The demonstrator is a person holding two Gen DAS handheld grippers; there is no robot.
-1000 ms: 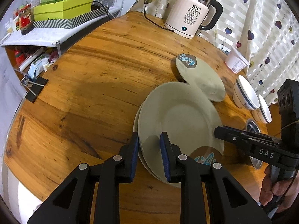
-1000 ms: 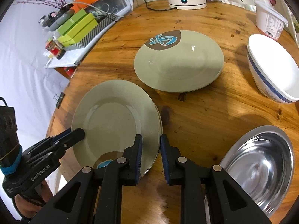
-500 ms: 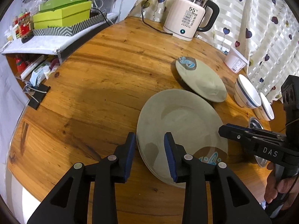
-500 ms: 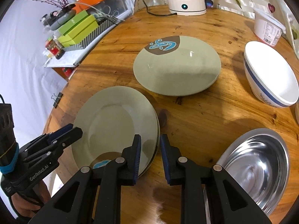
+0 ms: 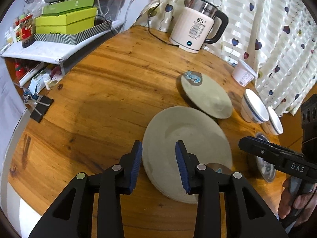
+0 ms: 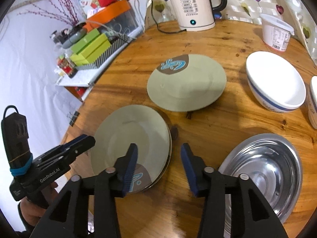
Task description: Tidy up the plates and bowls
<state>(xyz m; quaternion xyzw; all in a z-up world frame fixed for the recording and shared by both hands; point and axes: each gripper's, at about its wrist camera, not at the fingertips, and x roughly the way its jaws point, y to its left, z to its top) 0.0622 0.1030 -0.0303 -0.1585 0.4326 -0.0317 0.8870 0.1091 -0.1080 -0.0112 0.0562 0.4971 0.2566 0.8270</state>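
A stack of green plates (image 5: 186, 146) (image 6: 134, 140) lies flat on the round wooden table (image 5: 111, 91). Another green plate (image 5: 206, 95) (image 6: 188, 83) lies behind it. My left gripper (image 5: 158, 160) is open, its jaws astride the stack's left rim, holding nothing. My right gripper (image 6: 158, 160) is open, astride the stack's right rim, holding nothing. A white bowl with a blue band (image 5: 255, 109) (image 6: 275, 83), a smaller white bowl (image 5: 275, 123) (image 6: 313, 103) and a steel bowl (image 6: 263, 176) stand at the right.
A white kettle (image 5: 196, 31) (image 6: 192, 4) with its cord stands at the back. A white tub (image 5: 242, 73) (image 6: 276, 31) stands near the curtain. Green boxes (image 5: 65, 19) sit on a side shelf to the left, past the table edge.
Both grippers have opened and let go of the top plate, which now lies flat on the stack. Both have drawn back and up a little.
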